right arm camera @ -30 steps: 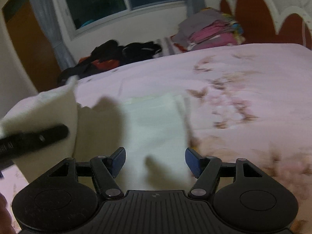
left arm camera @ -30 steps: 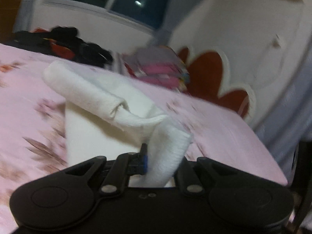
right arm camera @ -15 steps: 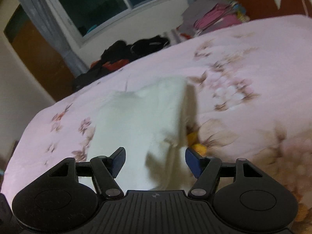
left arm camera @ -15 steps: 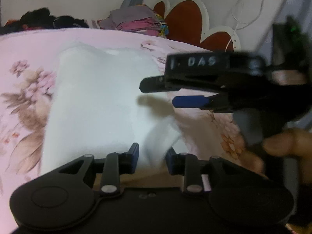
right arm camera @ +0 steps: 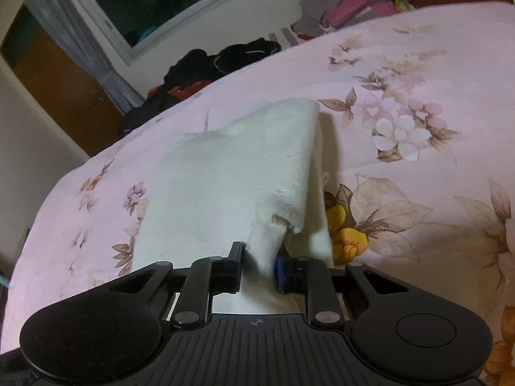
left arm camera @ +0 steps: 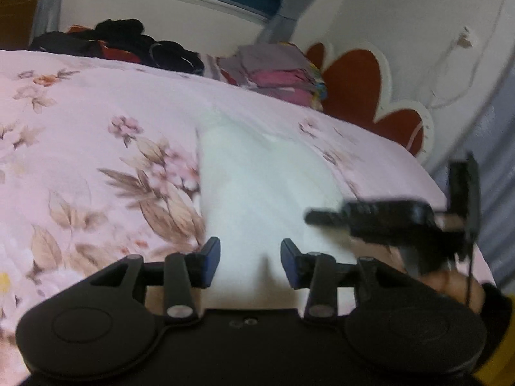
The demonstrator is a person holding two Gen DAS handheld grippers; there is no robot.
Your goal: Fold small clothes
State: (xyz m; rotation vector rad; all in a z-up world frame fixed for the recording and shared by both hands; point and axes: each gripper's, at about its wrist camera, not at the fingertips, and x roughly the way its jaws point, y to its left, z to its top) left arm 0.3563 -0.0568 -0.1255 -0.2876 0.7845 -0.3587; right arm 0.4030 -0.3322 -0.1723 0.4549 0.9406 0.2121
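Note:
A small white cloth (left arm camera: pixel 264 186) lies on the pink floral bedspread (left arm camera: pixel 96 112). My left gripper (left arm camera: pixel 250 262) hovers over the cloth's near edge, its jaws opening; the cloth lies beneath the blue pads and nothing is pinched. In the right wrist view, my right gripper (right arm camera: pixel 260 265) is closing on a raised fold at the near right side of the white cloth (right arm camera: pixel 225 177), and its pads press on the fabric. The right gripper (left arm camera: pixel 310 217) also shows blurred at the right of the left wrist view, with a hand (left arm camera: pixel 450 284) behind it.
A heap of dark clothes (left arm camera: pixel 128 41) and a folded stack of grey and pink clothes (left arm camera: pixel 280 74) sit at the bed's far edge. A red and white headboard (left arm camera: pixel 354 83) stands at the right. A window (right arm camera: pixel 154 3) and a wooden door (right arm camera: pixel 61 87) lie beyond the bed.
My left gripper let go of the lifted fold and opened, and the cloth now lies flatter. My right gripper came down and closed on the cloth's near right fold.

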